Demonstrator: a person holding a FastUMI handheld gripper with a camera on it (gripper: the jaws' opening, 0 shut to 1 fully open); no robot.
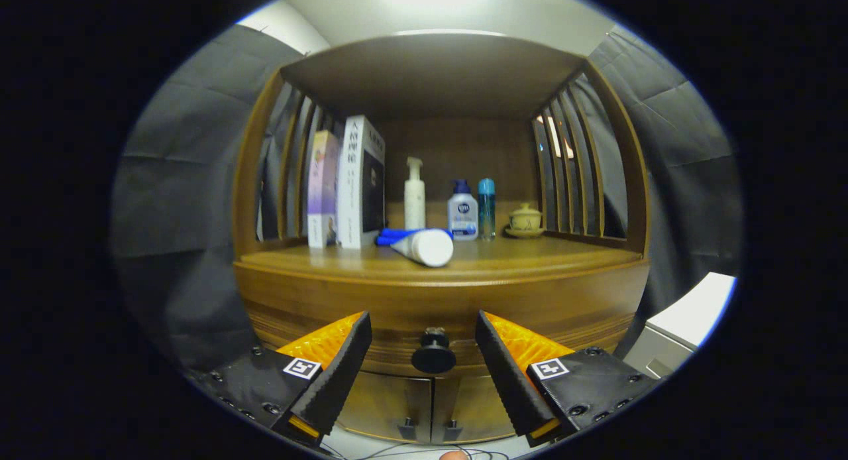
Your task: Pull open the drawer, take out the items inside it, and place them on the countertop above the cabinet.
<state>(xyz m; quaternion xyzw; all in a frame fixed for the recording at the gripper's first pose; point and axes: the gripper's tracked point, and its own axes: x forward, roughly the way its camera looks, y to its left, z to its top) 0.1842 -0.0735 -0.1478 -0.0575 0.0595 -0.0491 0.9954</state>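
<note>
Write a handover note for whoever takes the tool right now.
Tool: open, holding nothing, a finger on each side of the drawer knob without touching it.
Drawer: looks shut; its contents cannot be seen.
Countertop: holds two boxes, a pump bottle, two small bottles, a lidded cup and a white tube lying on its side.
Done: tool lined up on the knob.
Left: grip the knob, pull the drawer open, lift the items out and set them on the countertop.

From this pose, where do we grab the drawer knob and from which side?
Grip the round black knob across its left and right sides, coming straight in from the front. It sticks out from the drawer front on a short stem, centred between the open gripper fingers, so they can close behind its head.
</note>
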